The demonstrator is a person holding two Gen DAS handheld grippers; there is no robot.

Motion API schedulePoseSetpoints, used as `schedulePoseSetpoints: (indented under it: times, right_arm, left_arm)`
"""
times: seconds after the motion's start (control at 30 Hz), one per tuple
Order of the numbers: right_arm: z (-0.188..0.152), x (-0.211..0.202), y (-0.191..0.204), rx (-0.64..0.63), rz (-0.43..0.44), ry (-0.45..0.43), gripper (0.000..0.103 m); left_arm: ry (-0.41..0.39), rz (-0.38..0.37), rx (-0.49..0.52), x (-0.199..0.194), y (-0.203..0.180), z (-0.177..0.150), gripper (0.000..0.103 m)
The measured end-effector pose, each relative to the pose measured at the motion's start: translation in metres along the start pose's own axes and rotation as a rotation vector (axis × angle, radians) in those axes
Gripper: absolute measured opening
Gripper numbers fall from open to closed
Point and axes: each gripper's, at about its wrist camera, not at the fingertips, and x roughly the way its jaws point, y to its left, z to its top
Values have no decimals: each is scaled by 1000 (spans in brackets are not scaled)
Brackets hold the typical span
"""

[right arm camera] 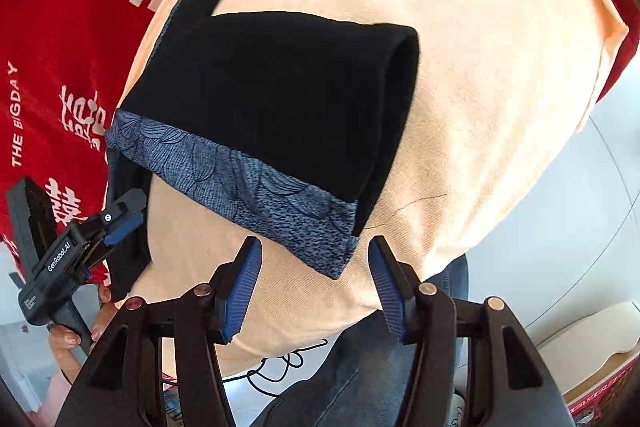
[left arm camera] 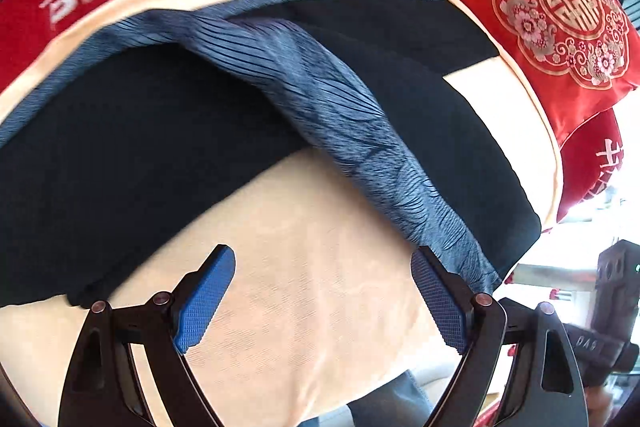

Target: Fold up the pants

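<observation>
One pair of black pants (right arm camera: 280, 99), folded, blue patterned waistband (right arm camera: 248, 183)

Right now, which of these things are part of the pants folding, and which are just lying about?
Part of the job:
- black pants with a blue patterned band
- left gripper, open and empty
- right gripper, open and empty
- peach cloth under the pants

Just lying about:
- red blanket
- red embroidered cushion

Folded pants (right arm camera: 280, 99) (black) lie on peach blanket (right arm camera: 480, 67).
</observation>
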Motion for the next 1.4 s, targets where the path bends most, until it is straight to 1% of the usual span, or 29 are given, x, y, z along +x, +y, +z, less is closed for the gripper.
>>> schedulePoseSetpoints:
  times: [0.1, 0.17, 0.3, 0.33, 0.37, 0.4, 0.43, 0.47, 0.5, 0.53, 0.6, 0.63, 0.67, 0.73, 0.83, 0.87, 0.93, 0.97, 1.0, 1.07, 1.1, 1.13, 1.17, 1.2, 1.23, 1.27, 1.3, 1.37, 1.4]
  right_arm:
    - [7, 8, -12, 15, 96, 13, 60]
    - [12, 11, -17, 12, 165, 26, 60]
    - [20, 18, -26, 27, 234, 61, 60]
    - [22, 18, -28, 42, 252, 70, 59]
    - [24, 20, -31, 67, 272, 87, 56]
    - [25, 20, -33, 82, 283, 104, 35]
    - [26, 20, -36, 92, 305, 122, 4]
    - [29, 19, -37, 105, 343, 137, 5]
    - [30, 15, -35, 107, 370, 140, 5]
    - [34, 11, -30, 95, 410, 146, 5]
    - [43, -2, -16, 48, 442, 147, 4]
    - [50, -9, -8, 23, 454, 143, 4]
    - [60, -20, 1, -8, 467, 134, 4]
    - [83, -37, 18, -55, 494, 112, 4]
    - [133, -64, 48, -141, 512, 68, 4]
    - [155, -73, 59, -175, 512, 50, 4]
    - [194, -82, 79, -229, 493, 26, 4]
    - [219, -84, 92, -262, 471, 12, 4]
    - [238, -86, 97, -285, 456, 2, 4]
    - [278, -84, 113, -330, 397, -14, 4]
    - [296, -80, 121, -347, 358, -22, 6]
    - [312, -74, 131, -358, 317, -29, 8]
    - [326, -68, 138, -377, 266, -32, 8]
    - [338, -62, 145, -395, 214, -33, 8]
    - [346, -56, 152, -417, 164, -32, 16]
    - [352, -52, 158, -446, 120, -35, 19]
    - [354, -49, 164, -472, 102, -41, 21]
    - [355, -49, 165, -507, 99, -47, 27]
    - [352, -48, 166, -521, 97, -48, 39]
  left_arm:
    - [32, -20, -16, 15, -12, 5, 91]
    - [31, -41, -22, 20, -25, 9, 91]
    - [54, -59, -23, 30, -47, 13, 91]
    - [57, -50, -23, 32, -49, 12, 91]
    - [53, -36, -19, 31, -51, 11, 91]
    - [49, -34, -18, 30, -51, 11, 90]
    - [47, -38, -23, 31, -52, 12, 90]
    - [44, -47, -36, 31, -54, 13, 90]
    - [38, -59, -47, 31, -55, 15, 77]
    - [38, -67, -49, 31, -56, 17, 49]
    - [66, -107, -52, 28, -55, 20, 26]
    - [66, -121, -62, 25, -55, 23, 26]
    - [53, -140, -67, 18, -57, 29, 26]
    - [23, -140, -59, 6, -64, 41, 26]
    - [-41, -145, -66, -14, -70, 70, 26]
    - [-57, -148, -70, -17, -72, 80, 26]
    - [-101, -140, -74, -22, -74, 107, 26]
    - [-125, -130, -71, -23, -76, 122, 26]
    - [-147, -119, -68, -30, -69, 131, 26]
    - [-198, -77, -52, -34, -70, 158, 26]
    - [-215, -41, -46, -32, -71, 170, 32]
    - [-229, 18, -42, -33, -69, 180, 57]
    - [-251, 75, -50, -35, -67, 188, 73]
    - [-280, 113, -60, -40, -61, 190, 87]
    - [-296, 136, -65, -42, -56, 191, 87]
    - [-285, 153, -69, -42, -50, 191, 87]
    - [-275, 178, -79, -41, -43, 187, 87]
    - [-247, 219, -107, -35, -30, 178, 87]
    - [-222, 238, -120, -29, -24, 172, 87]
